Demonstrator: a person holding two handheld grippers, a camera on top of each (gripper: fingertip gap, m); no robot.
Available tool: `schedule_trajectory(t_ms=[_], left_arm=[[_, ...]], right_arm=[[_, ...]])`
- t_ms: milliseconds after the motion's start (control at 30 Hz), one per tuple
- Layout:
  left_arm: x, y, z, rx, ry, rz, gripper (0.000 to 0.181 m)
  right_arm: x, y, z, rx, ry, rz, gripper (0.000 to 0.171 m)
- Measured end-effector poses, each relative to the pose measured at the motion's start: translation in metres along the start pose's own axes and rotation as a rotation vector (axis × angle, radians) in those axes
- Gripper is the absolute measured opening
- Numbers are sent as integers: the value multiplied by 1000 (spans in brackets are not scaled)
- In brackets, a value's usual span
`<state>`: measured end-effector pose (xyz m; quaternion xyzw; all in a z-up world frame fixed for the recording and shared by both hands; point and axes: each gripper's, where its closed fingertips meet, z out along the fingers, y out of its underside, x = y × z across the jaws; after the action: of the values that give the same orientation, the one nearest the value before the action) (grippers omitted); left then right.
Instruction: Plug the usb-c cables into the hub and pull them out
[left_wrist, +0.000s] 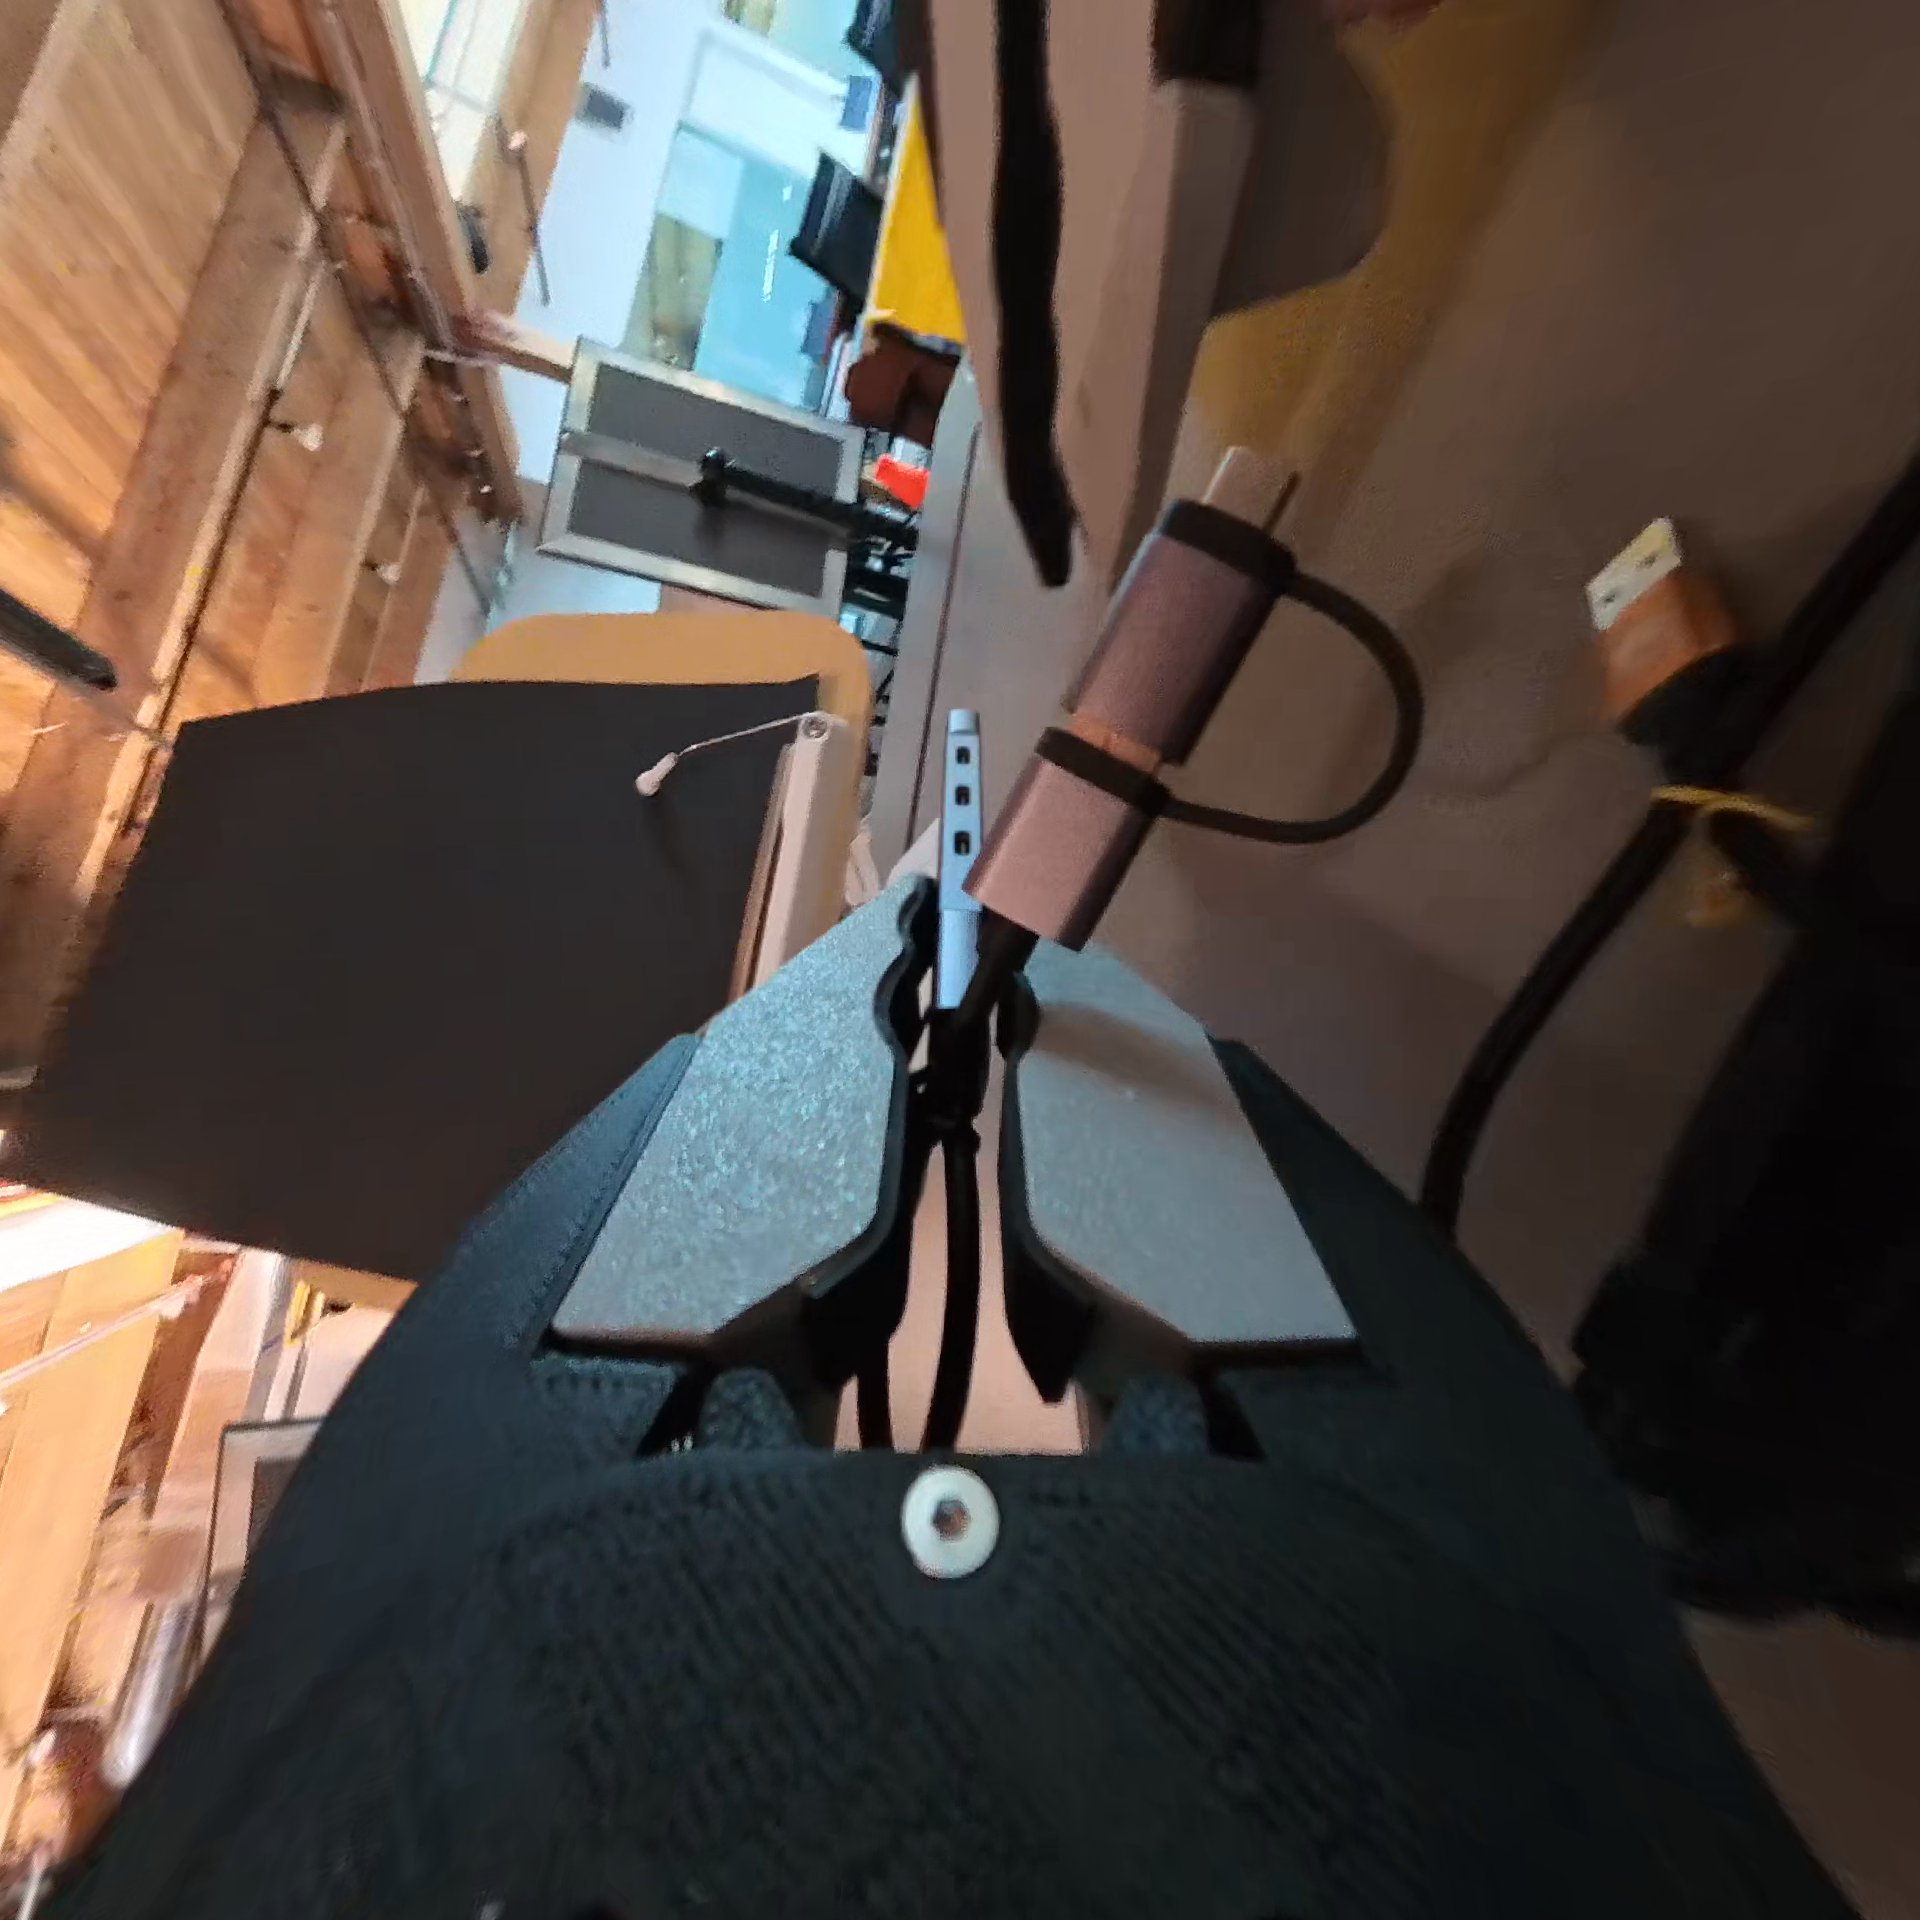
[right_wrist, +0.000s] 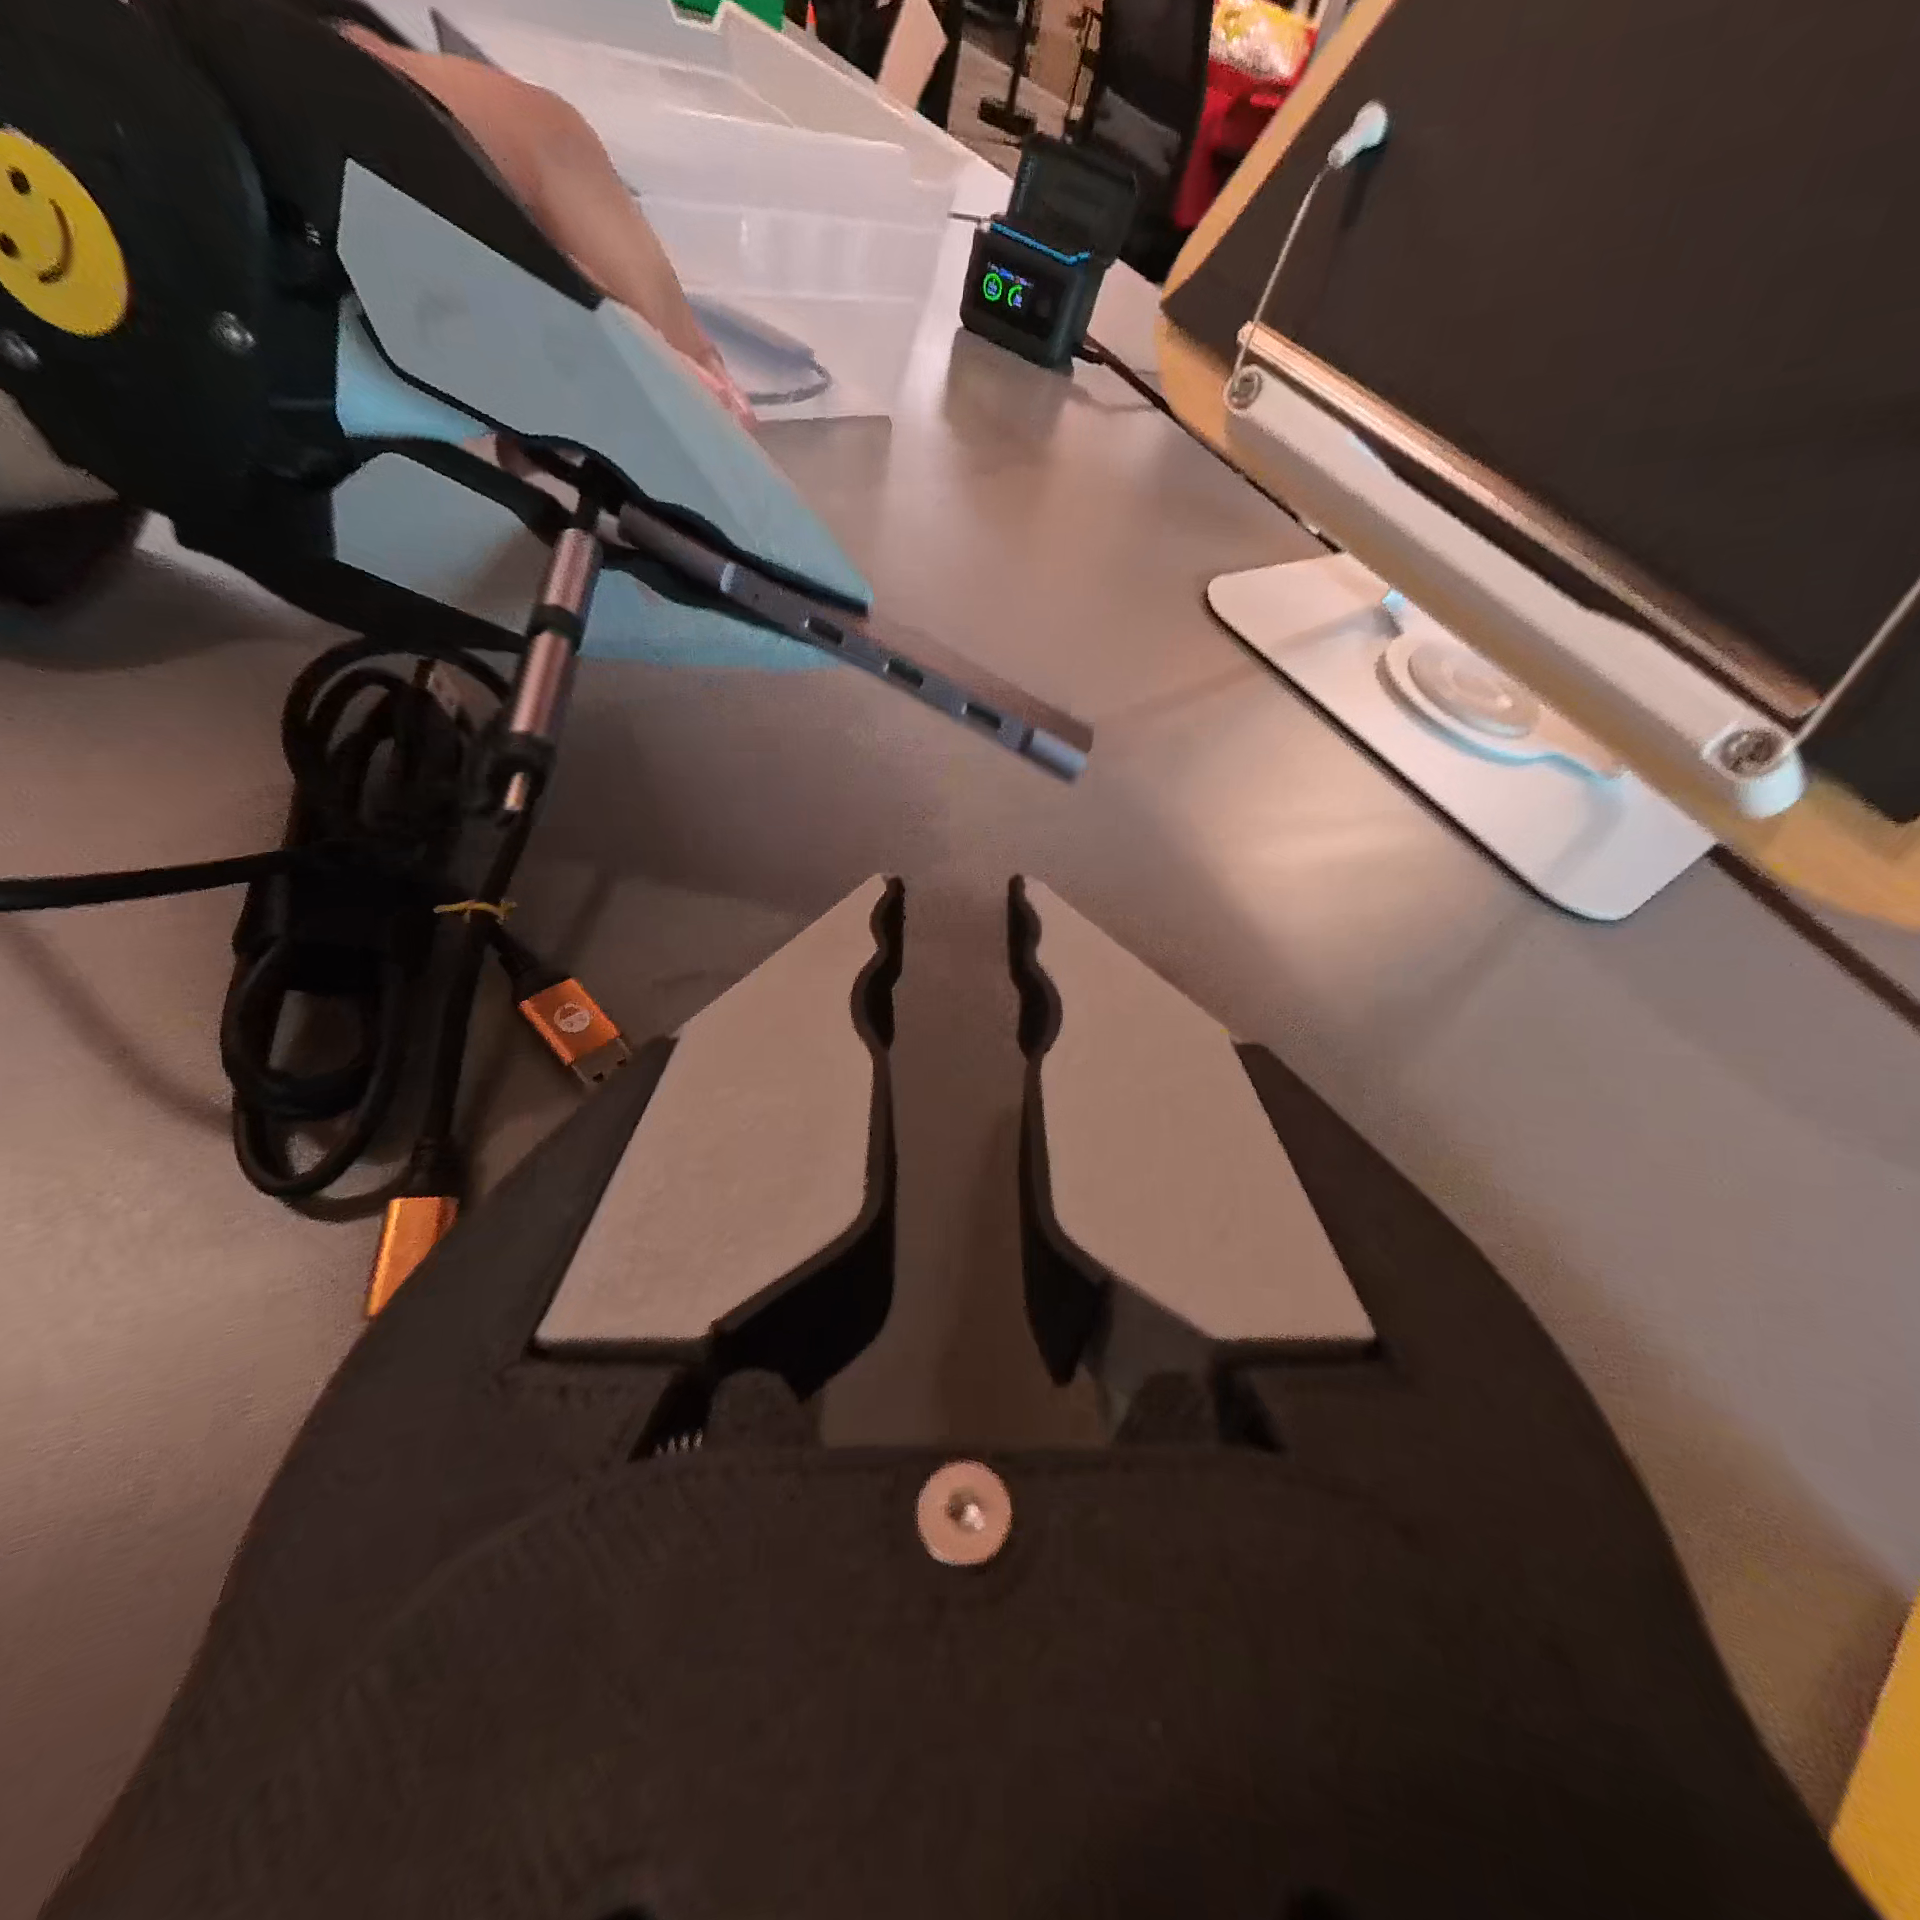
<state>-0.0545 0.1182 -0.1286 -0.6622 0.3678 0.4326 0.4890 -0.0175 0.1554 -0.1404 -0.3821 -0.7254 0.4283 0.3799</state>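
Left gripper: fingers clamped on the grey hub and its black cable, lifted off the table, tilted.
Right gripper: fingers slightly apart, empty, low over the table.

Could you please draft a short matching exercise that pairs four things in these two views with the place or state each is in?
Things:
1. hub
2. right gripper
3. orange-cased plug
4. small device with a lit screen

Places or states:
a. lying on the table beside the coiled black cable
b. held up off the table in the left gripper
c. standing at the far side of the table
d. open and holding nothing

Pairs: 1-b, 2-d, 3-a, 4-c
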Motion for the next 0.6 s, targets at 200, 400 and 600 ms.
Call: schedule_trajectory(t_ms=[200,400,600], left_arm=[[-16,10,4,-29,-89,-63,7],[-17,12,7,-43,-94,-77,6],[-16,11,6,-58,-99,-70,7]], right_arm=[[-37,11,-15,-59,-163,133,44],[-84,37,-46,-207,-246,141,46],[-97,57,-32,-383,-223,97,17]])
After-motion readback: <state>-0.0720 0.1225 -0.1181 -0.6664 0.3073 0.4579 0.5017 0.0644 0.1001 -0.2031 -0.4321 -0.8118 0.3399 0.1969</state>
